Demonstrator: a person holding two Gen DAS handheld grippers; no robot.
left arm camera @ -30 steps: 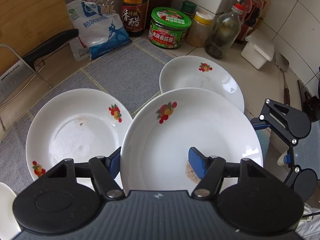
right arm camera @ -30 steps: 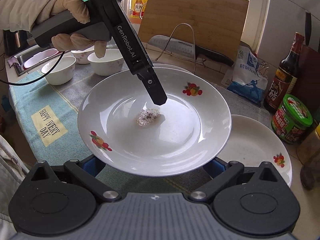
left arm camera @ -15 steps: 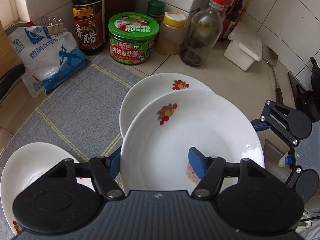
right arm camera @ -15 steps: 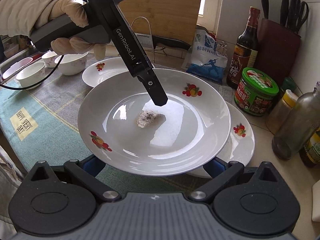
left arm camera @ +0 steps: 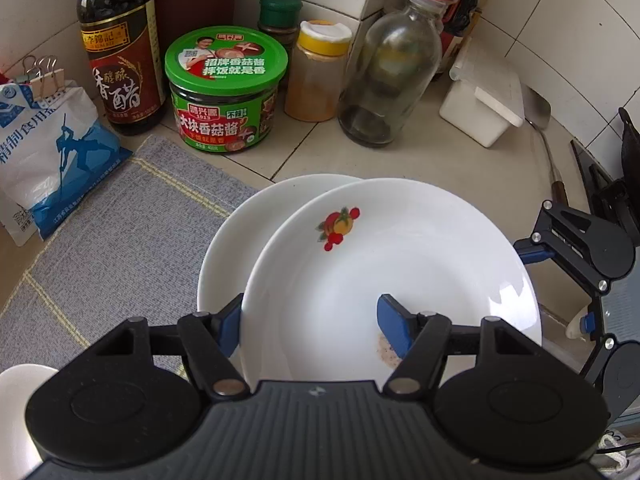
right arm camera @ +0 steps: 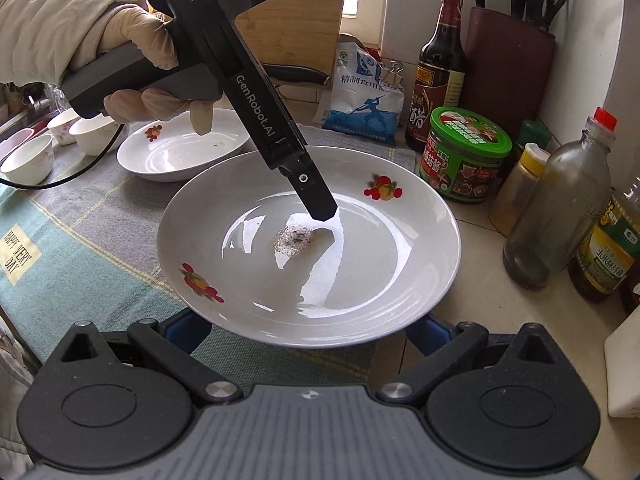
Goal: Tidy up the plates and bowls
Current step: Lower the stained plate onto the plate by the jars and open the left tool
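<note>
The plate [left arm camera: 400,272] was white, printed with small red, orange and green fruit motifs, and a speckled brown-grey smear marked its centre. The plate beneath [left arm camera: 228,248] was plain white where it showed. The mat [left arm camera: 120,232] was grey with pale yellow stripes. The sauce tub [left arm camera: 226,92] had a bright green lid and a green-and-red label. The vinegar bottle [left arm camera: 120,52] was dark brown with a red and gold label. The fingertips [left arm camera: 394,328] of the left hand-held gripper [left arm camera: 312,328] were blue, its body black.
</note>
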